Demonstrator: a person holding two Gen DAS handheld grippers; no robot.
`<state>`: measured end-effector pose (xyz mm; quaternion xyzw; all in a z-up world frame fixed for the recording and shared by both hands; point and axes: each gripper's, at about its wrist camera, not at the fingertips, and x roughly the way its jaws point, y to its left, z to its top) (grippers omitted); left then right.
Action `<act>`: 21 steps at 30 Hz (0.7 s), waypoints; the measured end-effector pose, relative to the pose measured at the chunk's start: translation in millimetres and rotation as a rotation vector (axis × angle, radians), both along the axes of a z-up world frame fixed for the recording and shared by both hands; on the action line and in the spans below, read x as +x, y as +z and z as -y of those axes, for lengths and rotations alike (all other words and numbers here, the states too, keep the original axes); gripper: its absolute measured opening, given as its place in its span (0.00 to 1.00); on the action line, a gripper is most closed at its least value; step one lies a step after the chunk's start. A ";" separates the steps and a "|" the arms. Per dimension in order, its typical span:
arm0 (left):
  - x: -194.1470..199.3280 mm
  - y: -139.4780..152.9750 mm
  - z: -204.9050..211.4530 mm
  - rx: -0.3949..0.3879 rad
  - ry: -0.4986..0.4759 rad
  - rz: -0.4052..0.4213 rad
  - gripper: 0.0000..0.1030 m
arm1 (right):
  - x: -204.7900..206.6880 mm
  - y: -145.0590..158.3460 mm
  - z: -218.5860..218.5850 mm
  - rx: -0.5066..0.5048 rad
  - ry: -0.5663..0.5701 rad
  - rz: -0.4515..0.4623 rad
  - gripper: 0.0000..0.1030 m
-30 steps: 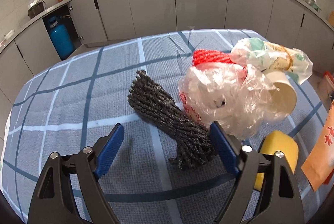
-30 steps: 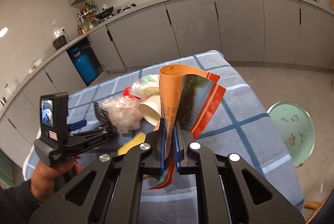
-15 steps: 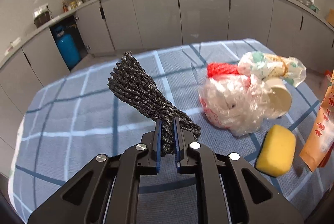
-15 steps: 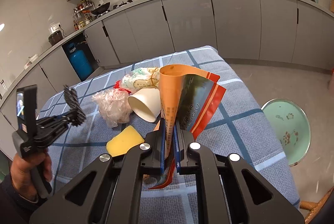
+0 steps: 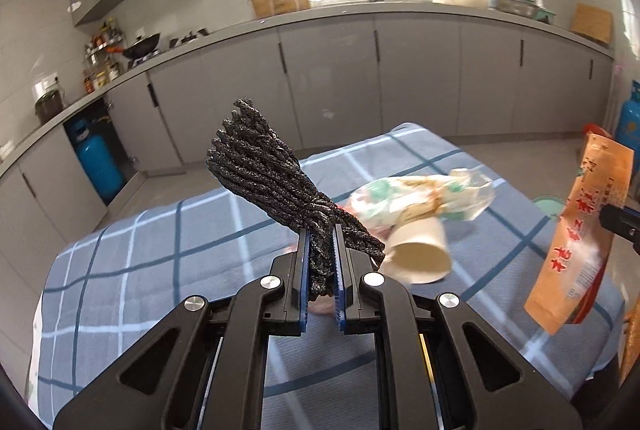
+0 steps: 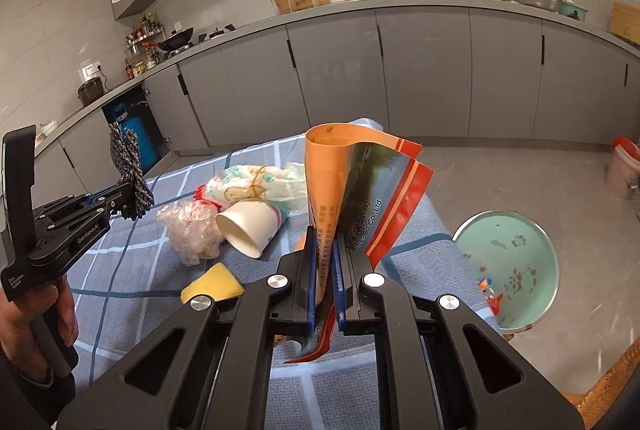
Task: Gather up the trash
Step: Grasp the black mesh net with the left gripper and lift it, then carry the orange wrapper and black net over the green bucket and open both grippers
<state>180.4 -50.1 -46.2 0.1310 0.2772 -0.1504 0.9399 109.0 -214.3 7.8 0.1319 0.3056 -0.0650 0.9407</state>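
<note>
My left gripper [image 5: 320,258] is shut on a bundle of dark speckled cord [image 5: 264,173], held up above the checked tablecloth [image 5: 160,250]; the same bundle [image 6: 130,169] shows at the left of the right wrist view in the left gripper [image 6: 124,199]. An orange snack bag [image 6: 344,189] stands upright with my right gripper [image 6: 324,262] shut on it; that bag [image 5: 576,242] hangs at the right of the left wrist view. On the cloth lie a white paper cup [image 6: 250,226], a crumpled clear plastic bag [image 6: 190,230], a printed wrapper [image 6: 256,185] and a yellow sponge [image 6: 212,286].
A pale green round bin [image 6: 508,274] sits on the floor right of the table. Grey kitchen cabinets [image 6: 420,69] line the far wall, with a blue gas cylinder [image 5: 98,161] at the left. A person's hand [image 6: 48,318] holds the left gripper's handle.
The left gripper closed on the dark cord bundle and lifted it off the cloth. The right gripper, still holding the orange bag, shifted slightly.
</note>
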 end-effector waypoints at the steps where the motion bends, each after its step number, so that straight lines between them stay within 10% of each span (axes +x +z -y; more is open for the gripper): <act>1: -3.3 1.6 5.5 0.002 -0.015 0.005 0.11 | -2.1 1.2 3.0 -0.002 -0.009 0.004 0.09; 21: -39.1 21.0 136.8 0.037 -0.319 0.099 0.11 | -38.7 9.8 82.4 -0.041 -0.199 0.031 0.09</act>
